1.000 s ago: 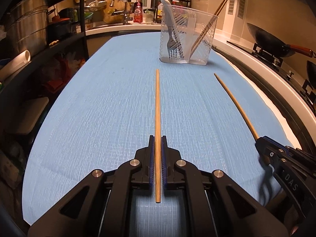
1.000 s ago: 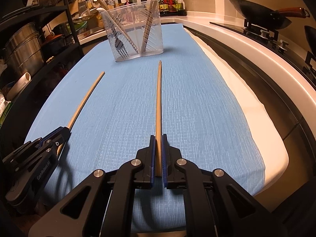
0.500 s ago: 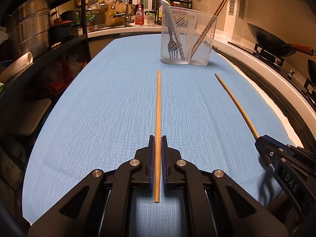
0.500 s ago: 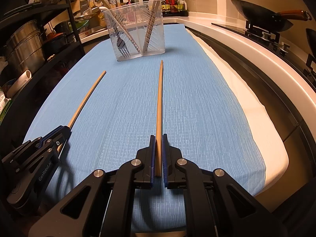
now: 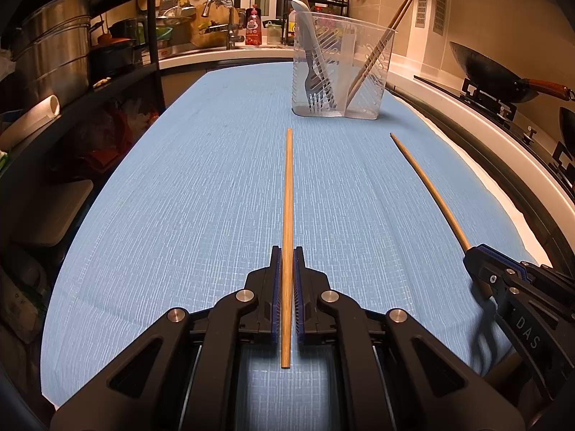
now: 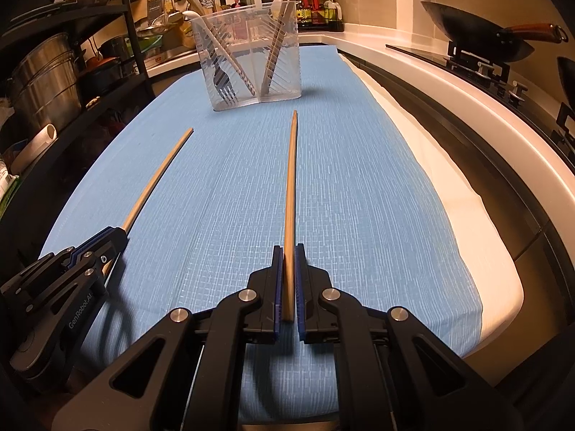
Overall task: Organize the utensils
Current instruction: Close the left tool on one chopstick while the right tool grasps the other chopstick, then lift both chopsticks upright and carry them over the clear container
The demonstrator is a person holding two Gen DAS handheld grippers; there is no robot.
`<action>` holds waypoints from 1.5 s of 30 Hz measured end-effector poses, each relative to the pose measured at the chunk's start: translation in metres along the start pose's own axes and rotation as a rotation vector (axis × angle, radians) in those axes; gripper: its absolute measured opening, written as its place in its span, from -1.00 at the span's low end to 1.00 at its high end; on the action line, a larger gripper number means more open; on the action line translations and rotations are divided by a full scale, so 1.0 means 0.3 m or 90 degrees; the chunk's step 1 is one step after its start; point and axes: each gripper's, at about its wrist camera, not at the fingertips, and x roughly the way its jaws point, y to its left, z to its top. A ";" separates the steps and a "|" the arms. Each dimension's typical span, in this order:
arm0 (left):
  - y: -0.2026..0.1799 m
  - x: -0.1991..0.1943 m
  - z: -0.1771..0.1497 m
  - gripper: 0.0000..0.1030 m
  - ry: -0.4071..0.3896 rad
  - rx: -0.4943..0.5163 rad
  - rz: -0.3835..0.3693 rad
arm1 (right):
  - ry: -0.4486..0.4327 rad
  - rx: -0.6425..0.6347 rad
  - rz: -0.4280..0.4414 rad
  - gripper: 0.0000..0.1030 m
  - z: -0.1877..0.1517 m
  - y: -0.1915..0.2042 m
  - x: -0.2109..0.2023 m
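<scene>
The left claw (image 5: 287, 262) is clamped on one wooden chopstick (image 5: 287, 194) that points to twelve o'clock over the blue-clothed bench (image 5: 172, 215). The right claw (image 6: 288, 260) pinches a second chopstick (image 6: 290, 179) the same way. Beyond both, near twelve o'clock, stands the clear utensil holder (image 5: 341, 68) with a fork (image 5: 318, 86) and more chopsticks inside.

Two wooden chopsticks (image 5: 287, 197) (image 6: 289, 194), each jaw-clamped
</scene>
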 end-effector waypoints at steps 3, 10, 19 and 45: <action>-0.002 0.000 0.000 -0.88 0.000 0.002 0.000 | 0.000 0.002 0.001 -0.88 0.000 -0.001 0.000; -0.022 -0.004 -0.006 -0.88 -0.004 0.024 -0.003 | -0.004 0.003 0.005 -0.88 -0.003 -0.009 -0.002; -0.009 -0.113 0.005 -0.88 -0.056 0.030 -0.006 | -0.049 -0.004 0.006 -0.88 0.028 -0.028 -0.106; 0.093 -0.411 0.403 -0.88 -0.188 0.007 -0.112 | -0.210 -0.109 0.060 -0.88 0.452 0.000 -0.500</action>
